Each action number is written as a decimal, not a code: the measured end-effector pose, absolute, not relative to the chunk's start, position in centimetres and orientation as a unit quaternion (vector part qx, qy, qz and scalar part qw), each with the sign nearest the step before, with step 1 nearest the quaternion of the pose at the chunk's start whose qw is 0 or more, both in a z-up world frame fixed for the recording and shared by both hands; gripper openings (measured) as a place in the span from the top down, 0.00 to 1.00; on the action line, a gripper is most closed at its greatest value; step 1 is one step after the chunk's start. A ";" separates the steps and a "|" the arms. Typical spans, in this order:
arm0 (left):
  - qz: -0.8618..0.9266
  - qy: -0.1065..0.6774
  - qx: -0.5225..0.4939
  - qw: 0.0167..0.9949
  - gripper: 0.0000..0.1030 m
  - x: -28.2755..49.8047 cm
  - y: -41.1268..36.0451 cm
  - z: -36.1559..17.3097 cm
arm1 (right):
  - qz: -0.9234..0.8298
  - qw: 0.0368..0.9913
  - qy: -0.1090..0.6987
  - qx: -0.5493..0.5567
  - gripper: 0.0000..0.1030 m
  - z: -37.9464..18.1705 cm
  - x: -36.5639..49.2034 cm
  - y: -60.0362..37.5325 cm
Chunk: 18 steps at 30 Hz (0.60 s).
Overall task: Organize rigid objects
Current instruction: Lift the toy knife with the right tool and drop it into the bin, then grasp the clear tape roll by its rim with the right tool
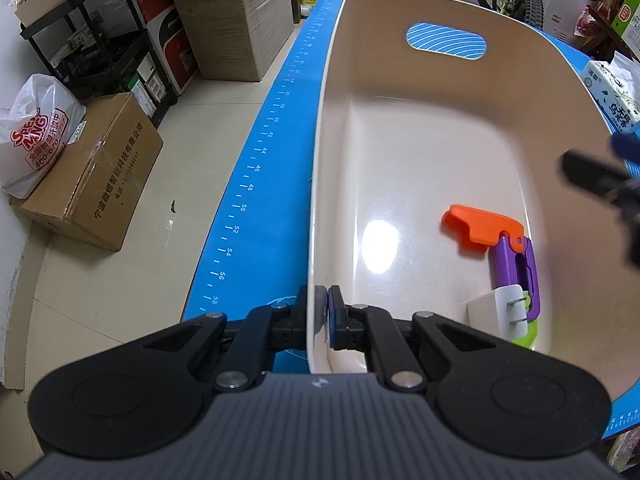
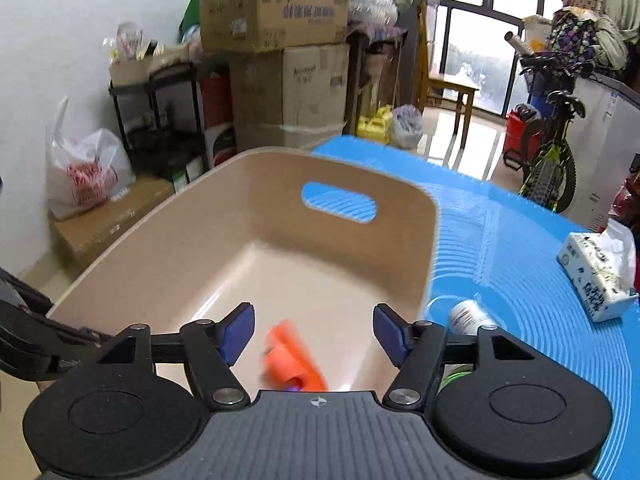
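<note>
A: Right gripper (image 2: 314,334) is spread wide over the bin (image 1: 320,184), nothing between its pads; the orange-and-purple toy (image 1: 494,246) lies on the bin floor, blurred in the right wrist view.

B: Left gripper (image 1: 323,308)?

A: Pinching the bin's near wall, one pad inside, one outside. White plug (image 1: 510,312) sits just beside the toy.

B: Risks?

A: Pinch slips, bin skids on the blue mat (image 1: 272,184). Small bottle (image 2: 472,317) is outside the bin; a careless sweep probably rolls it away.

Black linkage tool (image 2: 314,334), blue pads (image 2: 240,330), silver screws, ribbed grey body.
</note>
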<state>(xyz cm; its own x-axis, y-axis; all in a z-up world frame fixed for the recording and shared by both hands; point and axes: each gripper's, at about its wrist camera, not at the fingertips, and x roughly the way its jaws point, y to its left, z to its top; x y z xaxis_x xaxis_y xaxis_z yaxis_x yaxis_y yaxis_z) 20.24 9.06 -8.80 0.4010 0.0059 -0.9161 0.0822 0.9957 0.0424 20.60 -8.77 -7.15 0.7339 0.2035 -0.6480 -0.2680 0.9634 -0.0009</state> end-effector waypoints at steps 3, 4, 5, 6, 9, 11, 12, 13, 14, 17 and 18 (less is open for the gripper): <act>-0.023 0.547 0.039 0.836 0.90 20.2 9.1 -8.8 | 0.114 0.938 0.325 -0.041 0.26 -5.6 20.3 -10.9; -0.023 0.547 0.039 0.836 0.90 20.2 9.1 -8.8 | 0.108 0.940 0.322 -0.039 0.26 -5.2 20.2 -11.7; -0.023 0.547 0.039 0.836 0.90 20.2 9.1 -8.8 | 0.103 0.941 0.320 -0.036 0.26 -4.9 20.2 -12.5; -0.023 0.547 0.039 0.836 0.90 20.2 9.1 -8.8 | 0.096 0.942 0.320 -0.032 0.24 -4.6 20.3 -13.5; -0.023 0.547 0.039 0.836 0.90 20.2 9.1 -8.8 | 0.071 0.942 0.326 -0.029 0.20 -4.5 20.4 -16.2; -0.023 0.547 0.038 0.836 0.90 20.2 9.1 -8.8 | 0.050 0.941 0.333 -0.032 0.19 -4.9 20.4 -17.9; -0.023 0.547 0.038 0.836 0.90 20.2 9.1 -8.8 | 0.041 0.939 0.340 -0.031 0.19 -5.2 20.6 -18.6; -0.023 0.547 0.038 0.836 0.90 20.2 9.1 -8.8 | 0.032 0.936 0.350 -0.026 0.19 -5.7 20.7 -19.5; -0.022 0.547 0.038 0.836 0.90 20.2 9.1 -8.8 | 0.022 0.930 0.365 -0.015 0.19 -6.4 20.8 -20.4; -0.022 0.547 0.039 0.836 0.90 20.2 9.1 -8.7 | 0.000 0.916 0.401 0.019 0.19 -8.6 20.7 -22.4; -0.021 0.547 0.039 0.836 0.90 20.2 9.1 -8.7 | -0.006 0.911 0.412 0.023 0.19 -9.5 20.6 -22.7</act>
<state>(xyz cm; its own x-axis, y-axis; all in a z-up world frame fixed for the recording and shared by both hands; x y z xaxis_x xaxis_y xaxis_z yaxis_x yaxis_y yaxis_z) 20.20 9.12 -8.74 0.4000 0.0065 -0.9165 0.0783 0.9961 0.0412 20.64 -22.75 -9.54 0.6599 0.0078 -0.7513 0.0308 0.9988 0.0374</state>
